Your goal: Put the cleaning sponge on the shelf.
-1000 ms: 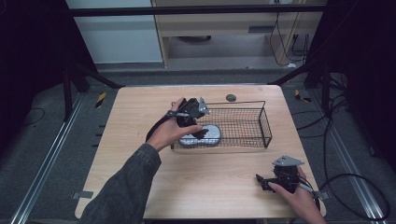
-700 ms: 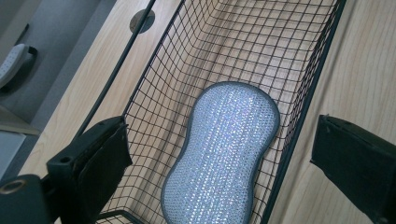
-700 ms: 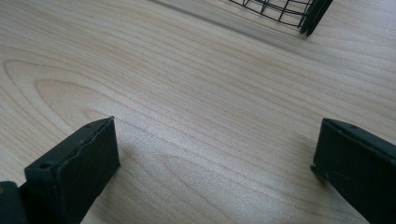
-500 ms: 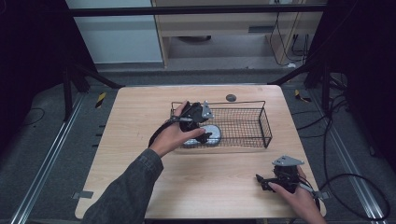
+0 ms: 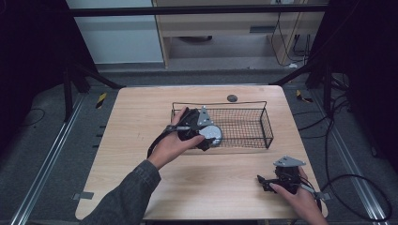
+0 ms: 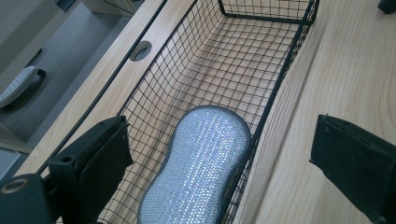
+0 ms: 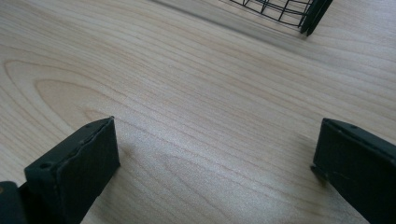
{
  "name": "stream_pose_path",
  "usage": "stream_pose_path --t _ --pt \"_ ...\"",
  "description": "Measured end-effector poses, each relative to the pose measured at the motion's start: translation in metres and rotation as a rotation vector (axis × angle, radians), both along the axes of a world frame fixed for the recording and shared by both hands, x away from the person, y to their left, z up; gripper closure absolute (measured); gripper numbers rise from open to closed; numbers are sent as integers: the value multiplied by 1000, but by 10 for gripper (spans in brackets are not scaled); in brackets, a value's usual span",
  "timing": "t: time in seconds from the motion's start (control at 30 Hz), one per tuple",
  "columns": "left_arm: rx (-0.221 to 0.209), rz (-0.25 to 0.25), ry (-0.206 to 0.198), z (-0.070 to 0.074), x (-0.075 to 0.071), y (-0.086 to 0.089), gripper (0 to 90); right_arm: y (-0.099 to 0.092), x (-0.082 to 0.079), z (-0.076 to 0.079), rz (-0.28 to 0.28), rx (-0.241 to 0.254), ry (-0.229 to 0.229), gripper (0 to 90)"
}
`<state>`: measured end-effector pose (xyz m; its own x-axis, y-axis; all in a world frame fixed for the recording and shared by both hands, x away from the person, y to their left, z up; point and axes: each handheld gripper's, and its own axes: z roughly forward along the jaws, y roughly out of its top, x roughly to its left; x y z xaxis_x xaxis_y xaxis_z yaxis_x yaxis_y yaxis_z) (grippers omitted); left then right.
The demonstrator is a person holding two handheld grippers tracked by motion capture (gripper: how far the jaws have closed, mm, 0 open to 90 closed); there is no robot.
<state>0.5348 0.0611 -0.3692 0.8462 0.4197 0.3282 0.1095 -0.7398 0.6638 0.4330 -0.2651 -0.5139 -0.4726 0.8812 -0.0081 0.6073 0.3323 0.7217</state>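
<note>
A silver-grey glittery sponge (image 6: 201, 163) lies flat at the near left end of a black wire basket (image 6: 280, 79). My left gripper (image 6: 219, 140) hovers over that end of the basket, open, its jaws wide apart on either side of the sponge with nothing gripped. From the high view the sponge (image 5: 214, 135) peeks out beside the left gripper (image 5: 205, 136) and the hand holding it. My right gripper (image 5: 262, 182) rests low at the table's front right, open, with bare wood between its jaws (image 7: 215, 140).
The basket (image 5: 244, 110) runs left to right across the middle of the wooden table (image 5: 136, 117). A round cable hole (image 5: 232, 98) sits just behind it. Cables trail on the floor to the right, and a basket corner (image 7: 308, 18) lies ahead of the right gripper.
The left hand and gripper have shifted slightly over the basket's left end. The sponge stays in about the same place. The right gripper has not moved.
</note>
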Motion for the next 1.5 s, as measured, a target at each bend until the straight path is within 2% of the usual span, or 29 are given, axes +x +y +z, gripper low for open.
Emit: stream_pose_path --t 0.07,0.27,0.53,0.73,1.07,1.2,1.43,1.5 --pt "-11 1 -1 -1 -4 4 42 0 0 0 0 0 0 3" --pt "-89 -4 -19 3 -24 18 41 0 0 0 0 0 0 3" --pt "-105 4 -21 3 -36 29 38 0 0 0 0 0 0 3" --pt "-121 44 -15 -3 -42 46 38 0 0 0 0 -1 0 3" --pt "-141 118 17 -10 -49 85 38 0 0 0 -3 0 0 3" --pt "-142 151 30 -17 -52 101 38 0 0 0 -3 0 0 3" --pt "-167 205 53 -28 -52 121 36 0 0 0 -3 0 -1 3" --pt "-167 221 70 -34 -52 129 37 0 0 0 -3 0 0 3"
